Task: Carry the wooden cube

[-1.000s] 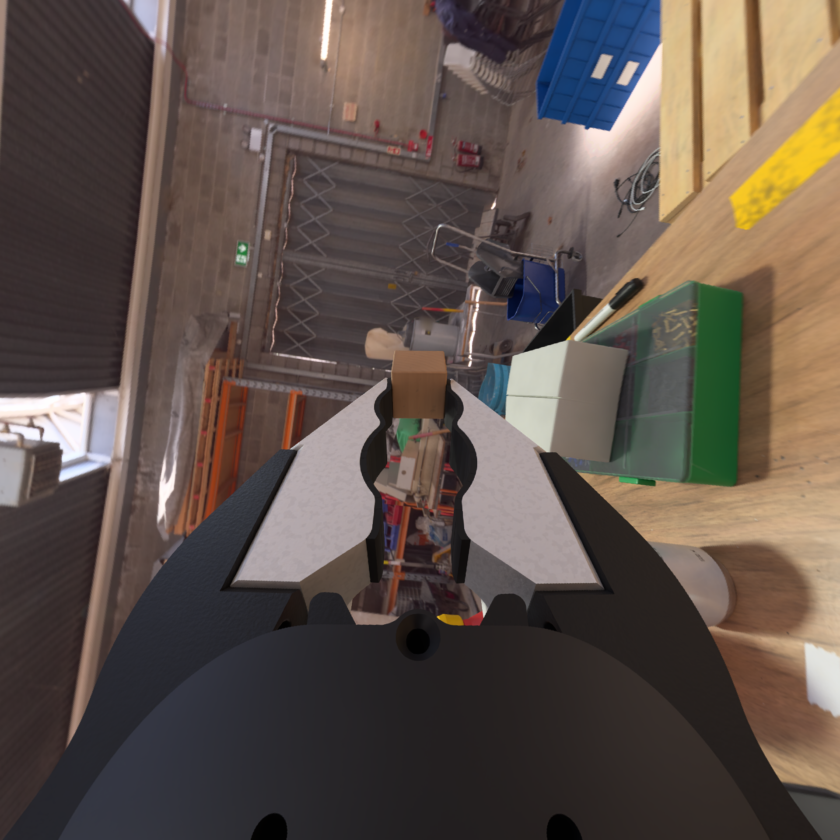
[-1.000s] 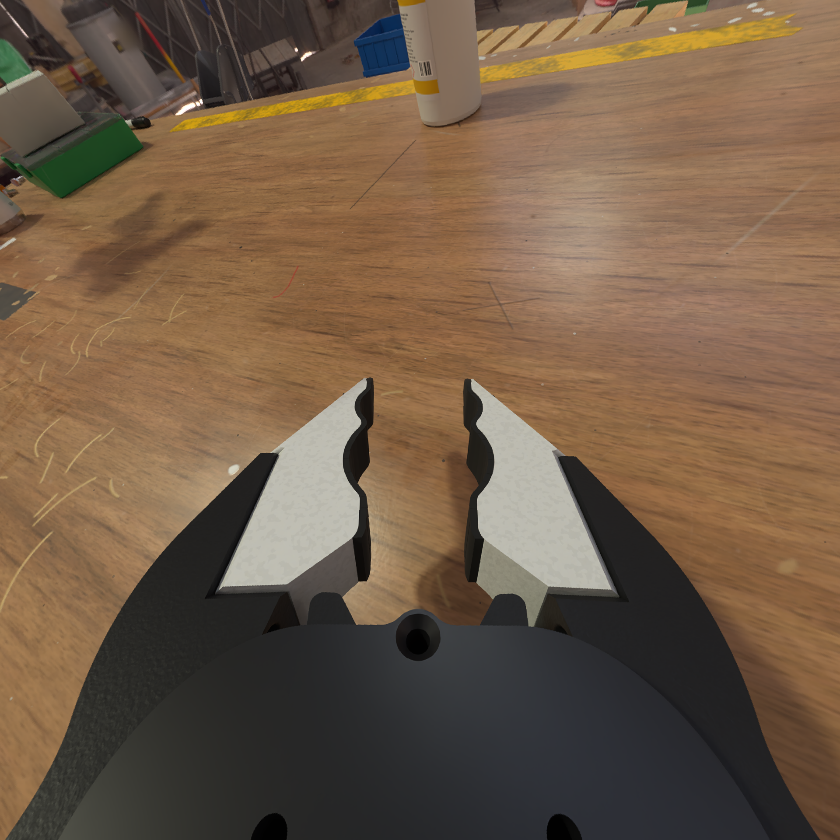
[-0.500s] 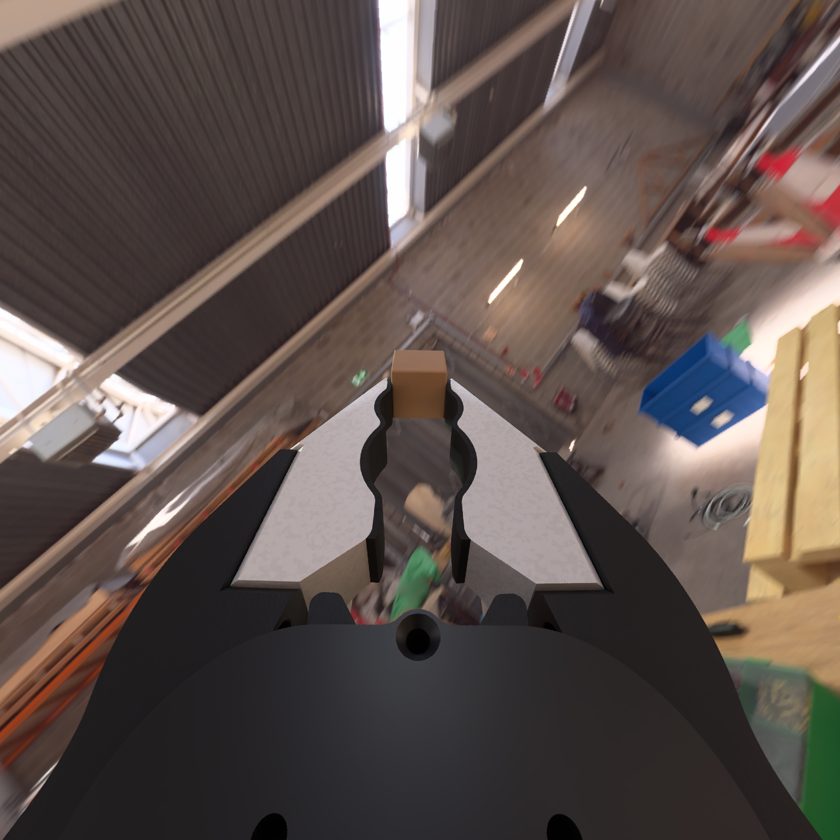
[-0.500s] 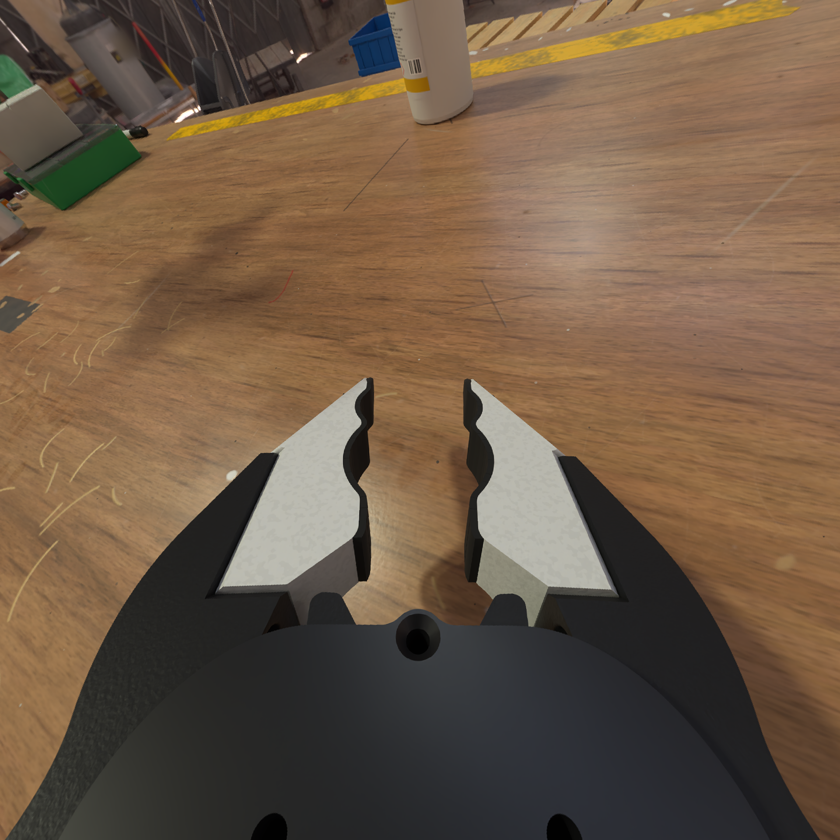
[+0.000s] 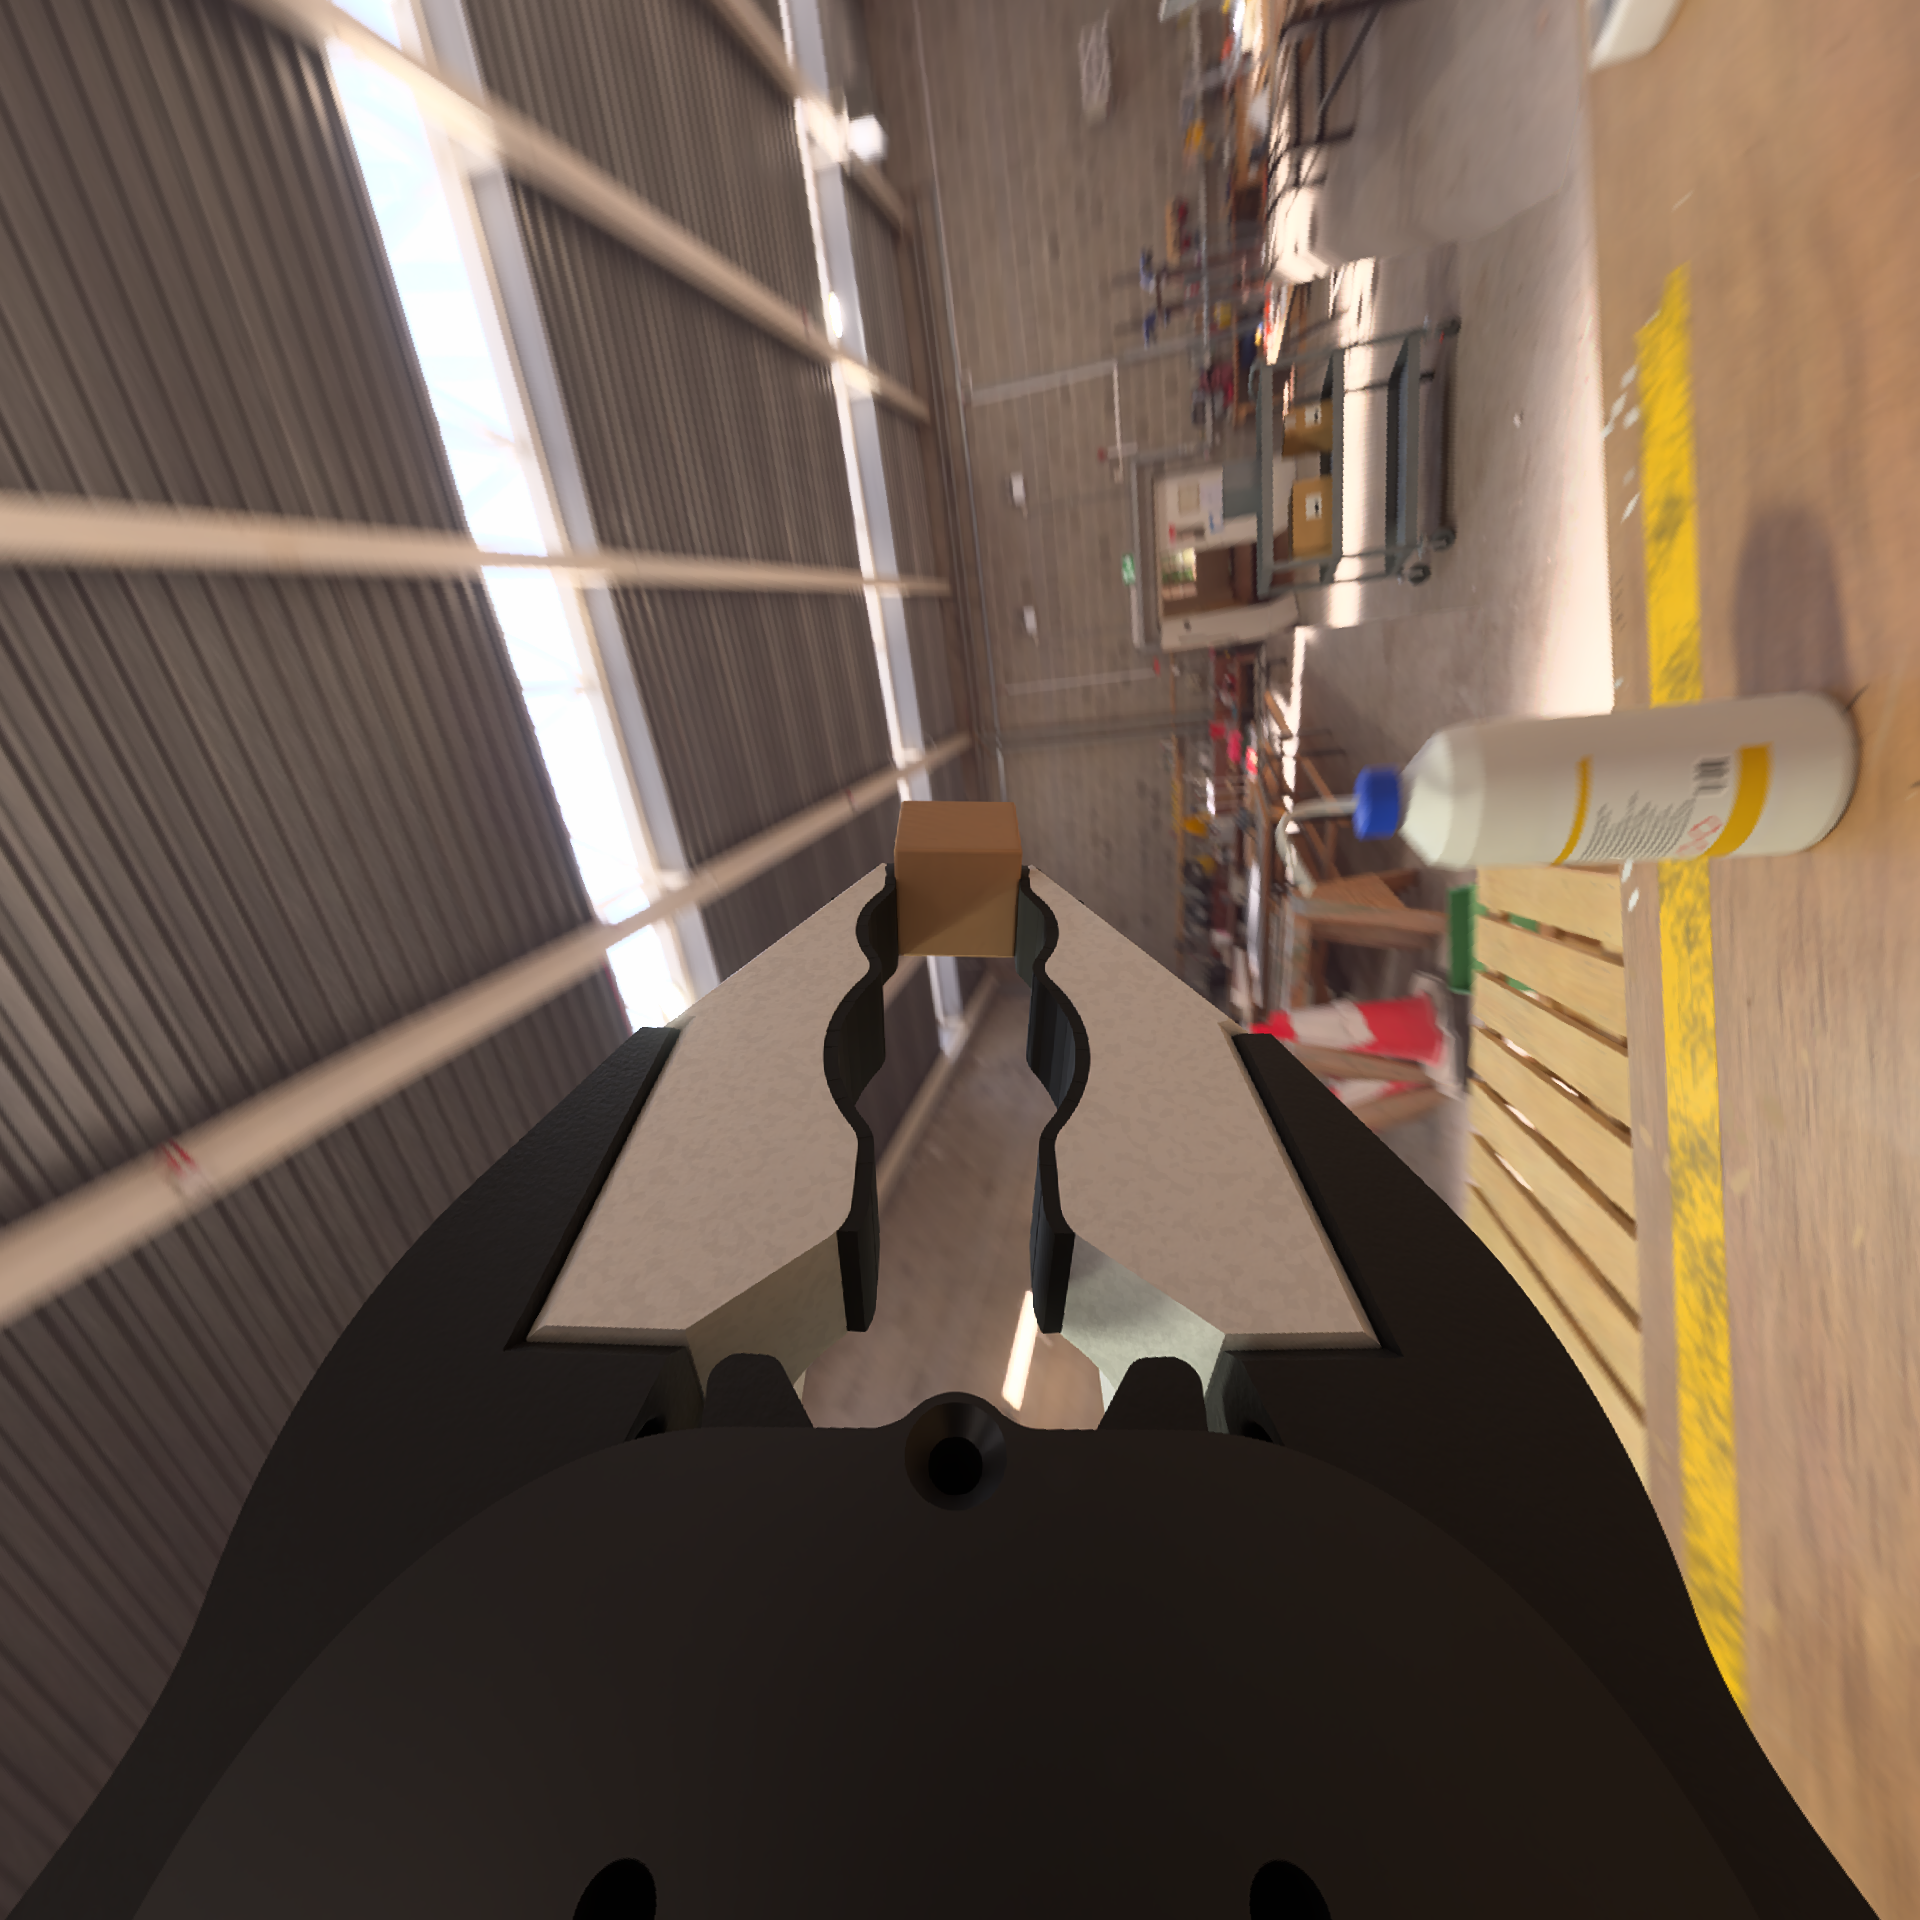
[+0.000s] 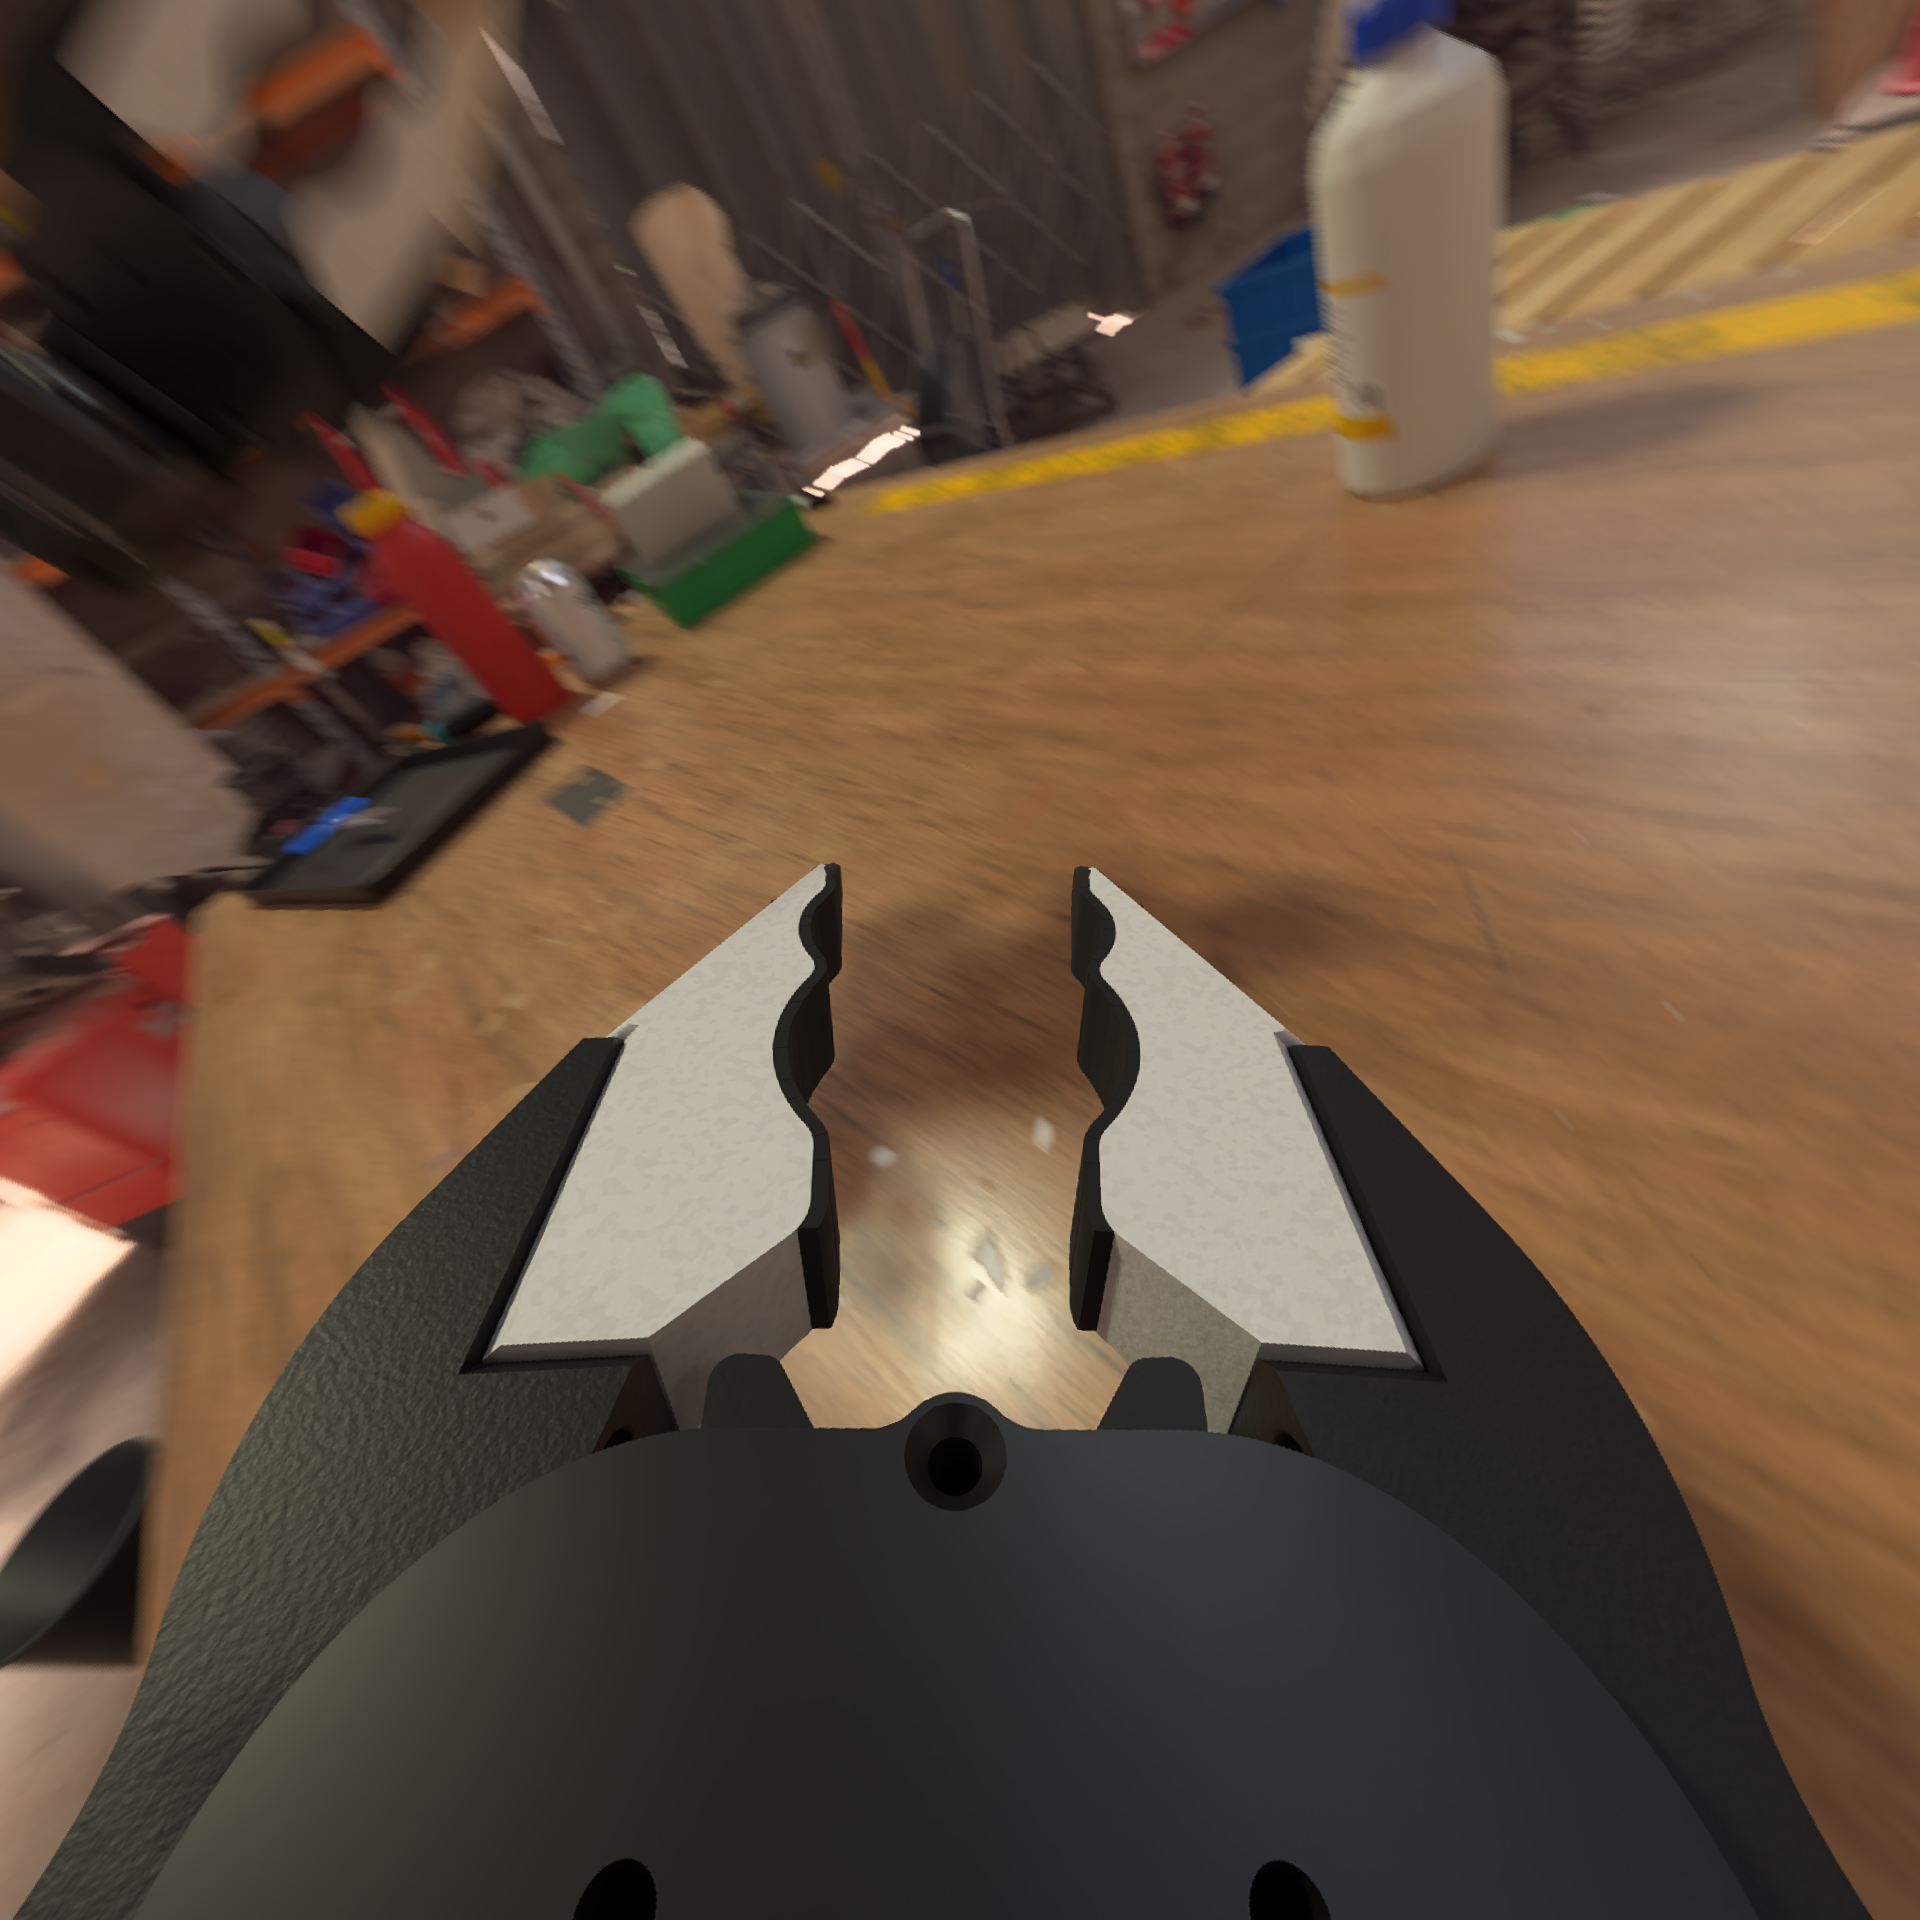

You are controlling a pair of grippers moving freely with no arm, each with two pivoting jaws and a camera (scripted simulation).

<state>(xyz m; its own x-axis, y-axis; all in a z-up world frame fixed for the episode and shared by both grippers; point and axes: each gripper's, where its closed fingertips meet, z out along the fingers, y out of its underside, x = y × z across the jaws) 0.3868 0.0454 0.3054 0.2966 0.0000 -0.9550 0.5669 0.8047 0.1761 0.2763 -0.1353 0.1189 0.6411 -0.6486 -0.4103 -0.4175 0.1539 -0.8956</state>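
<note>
1. One cube [image 5: 955,891], plain brown wood w/ sharp edges and matte faces, pinched at the very tips of the left gripper [image 5: 955,899]. It's up in the air, off the table, w/ ribbed grey wall behind it.
2. Two grippers total. Each has a black textured body and two pale, speckled fingers [image 5: 727,1122] w/ wavy black inner pads.
3. Left gripper is narrowed onto the cube, w/ both pads touching its sides.
4. Right gripper [image 6: 955,883] is spread wide w/ nothing between the tips, hovering low over the table [image 6: 1351,748], its dark shadow just ahead.
5. One bottle [image 5: 1621,781]: white plastic, round, blue cap, yellow bands. It stands on the table (sideways in left view since that camera is rolled); it also shows in right view [image 6: 1408,270], far side.
6. One table: scuffed wooden top w/ a yellow stripe [image 6: 1143,447] near the far edge.
7. One green case [image 6: 732,566] at the far left of the table w/ a pale box [image 6: 670,499] on top, blurred.
8. One flat black tray [image 6: 405,810] at the table's left edge, contents too blurred to tell.
</note>
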